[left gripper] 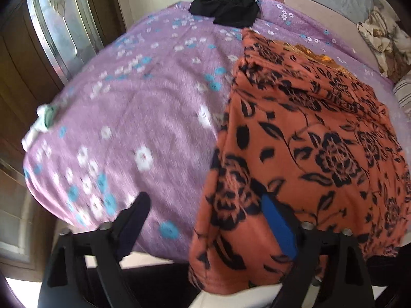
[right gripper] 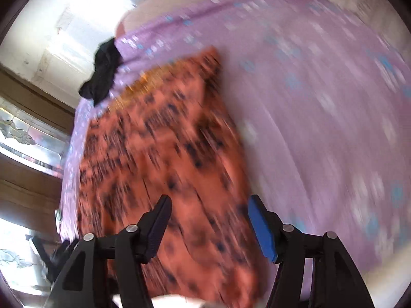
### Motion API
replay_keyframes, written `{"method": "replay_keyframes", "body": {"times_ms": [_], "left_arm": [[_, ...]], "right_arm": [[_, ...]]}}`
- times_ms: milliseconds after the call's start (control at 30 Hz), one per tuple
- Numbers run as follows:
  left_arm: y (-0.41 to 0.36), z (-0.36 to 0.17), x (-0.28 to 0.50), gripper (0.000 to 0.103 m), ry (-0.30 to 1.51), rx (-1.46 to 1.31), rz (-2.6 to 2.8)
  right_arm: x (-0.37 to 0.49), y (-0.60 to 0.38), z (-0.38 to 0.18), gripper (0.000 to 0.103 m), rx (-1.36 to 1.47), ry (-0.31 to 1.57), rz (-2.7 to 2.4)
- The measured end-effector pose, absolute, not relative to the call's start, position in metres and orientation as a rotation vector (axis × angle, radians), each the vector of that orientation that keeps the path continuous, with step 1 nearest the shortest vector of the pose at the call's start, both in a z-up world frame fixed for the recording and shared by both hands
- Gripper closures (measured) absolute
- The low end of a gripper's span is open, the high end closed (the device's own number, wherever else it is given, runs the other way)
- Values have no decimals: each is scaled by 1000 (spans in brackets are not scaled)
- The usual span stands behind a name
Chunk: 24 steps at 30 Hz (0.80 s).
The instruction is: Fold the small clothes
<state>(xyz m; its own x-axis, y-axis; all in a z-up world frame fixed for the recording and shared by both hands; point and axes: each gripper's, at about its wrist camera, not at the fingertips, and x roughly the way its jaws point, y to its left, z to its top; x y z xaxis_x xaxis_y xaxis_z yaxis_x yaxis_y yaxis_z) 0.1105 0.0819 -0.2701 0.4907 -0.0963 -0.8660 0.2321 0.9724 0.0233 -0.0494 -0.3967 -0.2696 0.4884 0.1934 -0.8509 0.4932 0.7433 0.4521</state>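
Orange fabric printed with black flowers, the garment [left gripper: 308, 138] you are folding, lies on the purple flowered bedspread [left gripper: 143, 107], with its near end draped over the edge of the bed toward you. Your left gripper [left gripper: 208, 220] is spread wide: the dark finger [left gripper: 133, 220] hangs over bare bedspread, while the blue-padded finger [left gripper: 278, 227] sits against or under a fold of the garment's near edge. Nothing is pinched between the two, though whether the blue pad actually presses the cloth is hard to tell.

Your right gripper [right gripper: 208, 225] is also spread apart, hovering above the garment [right gripper: 159, 154]; its dark finger [right gripper: 156, 228] is over the orange cloth and its blue pad [right gripper: 262, 228] is near the garment's right border, beside the bedspread [right gripper: 321, 102]. Heavy motion blur in the right wrist view hides whether either finger touches the fabric.

A crumpled black garment [left gripper: 226, 5] sits at the far edge of the bed, well apart from both grippers.
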Motion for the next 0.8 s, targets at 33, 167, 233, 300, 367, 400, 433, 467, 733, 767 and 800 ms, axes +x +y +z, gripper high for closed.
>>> {"method": "replay_keyframes", "body": {"times_ms": [33, 167, 233, 300, 367, 400, 433, 467, 733, 767, 800], "left_arm": [[82, -274, 108, 35, 1056, 144, -206], [91, -287, 99, 60, 1120, 96, -237], [97, -287, 97, 59, 1139, 66, -232], [102, -289, 98, 45, 1171, 45, -240], [104, -293, 96, 28, 1199, 52, -261], [104, -296, 94, 27, 1212, 63, -273], [106, -299, 92, 27, 1222, 76, -278], [106, -302, 90, 27, 1229, 88, -275], [123, -305, 76, 46, 1211, 43, -319], [128, -305, 73, 46, 1213, 40, -321], [131, -305, 72, 46, 1219, 28, -323]], "right_arm": [[-68, -393, -275, 38, 766, 1087, -202], [-110, -364, -307, 38, 850, 1158, -199], [-120, -349, -323, 38, 867, 1190, -213], [-119, -337, -341, 38, 828, 1250, -251], [-116, -332, -352, 38, 808, 1260, -278], [-116, -331, -354, 38, 816, 1236, -286], [-116, -332, -356, 40, 833, 1224, -292], [-118, -332, -357, 46, 854, 1215, -288], [-124, -315, -326, 93, 747, 1170, -251], [-125, -317, -325, 93, 769, 1162, -241], [-127, -318, -323, 93, 793, 1151, -230]]}}
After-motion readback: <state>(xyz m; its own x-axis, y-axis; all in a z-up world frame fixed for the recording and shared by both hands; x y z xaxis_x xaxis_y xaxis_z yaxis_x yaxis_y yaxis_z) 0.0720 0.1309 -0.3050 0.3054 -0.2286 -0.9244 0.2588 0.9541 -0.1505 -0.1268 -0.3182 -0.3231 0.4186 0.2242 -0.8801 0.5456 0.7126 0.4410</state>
